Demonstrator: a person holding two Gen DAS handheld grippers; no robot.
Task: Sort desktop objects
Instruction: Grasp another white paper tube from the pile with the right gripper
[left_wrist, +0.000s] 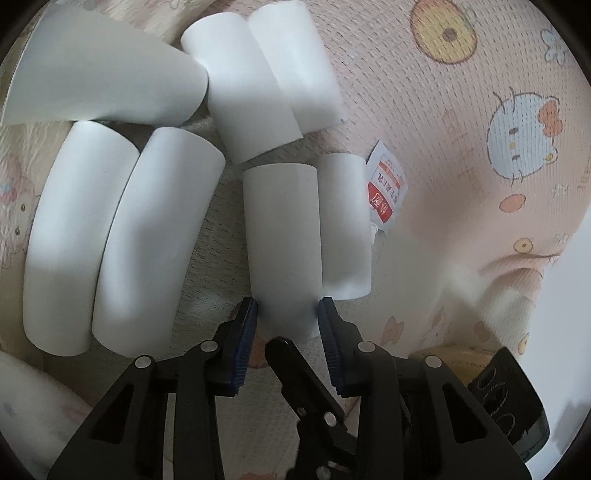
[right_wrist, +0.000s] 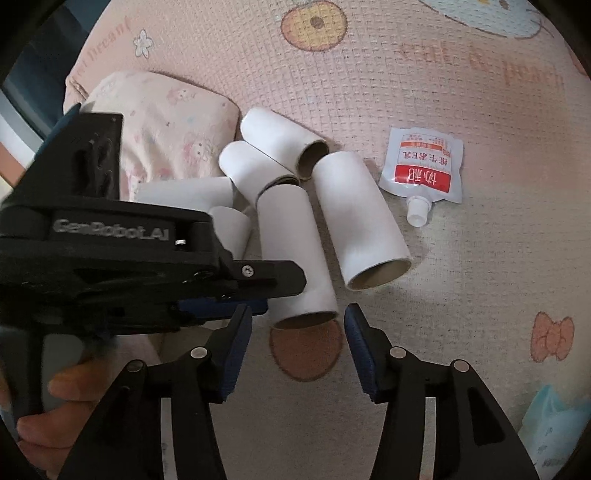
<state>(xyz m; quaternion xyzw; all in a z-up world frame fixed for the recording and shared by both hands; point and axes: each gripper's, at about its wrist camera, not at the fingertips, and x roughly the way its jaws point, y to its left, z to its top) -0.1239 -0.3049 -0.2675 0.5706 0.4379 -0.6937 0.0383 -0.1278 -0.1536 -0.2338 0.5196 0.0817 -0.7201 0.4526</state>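
Gripping: your left gripper (left_wrist: 287, 306) has its fingers (left_wrist: 246, 332) pinching the near end of one white cardboard tube (left_wrist: 282, 236), lying on the pink printed bedsheet (left_wrist: 461, 110).
Right gripper (right_wrist: 298, 317): fingers (right_wrist: 360, 347) spread, nothing between them, hovering just before that same tube's open end.
Tube group: six or so more tubes (left_wrist: 122, 240) lie touching or just beside the held one; another tube (left_wrist: 345, 225) presses along its right side.
Pouch: red-and-white spouted pouch (right_wrist: 423, 171) lies just beside the tubes.
Risk, crushing: hollow card likely dents if you squeeze harder.
Risk, dragging: lifting may roll the neighbouring tube, since they touch.
Pose, left: low, nearly level, reaching in from the right gripper's left.
Pose, right: angled down at the sheet.
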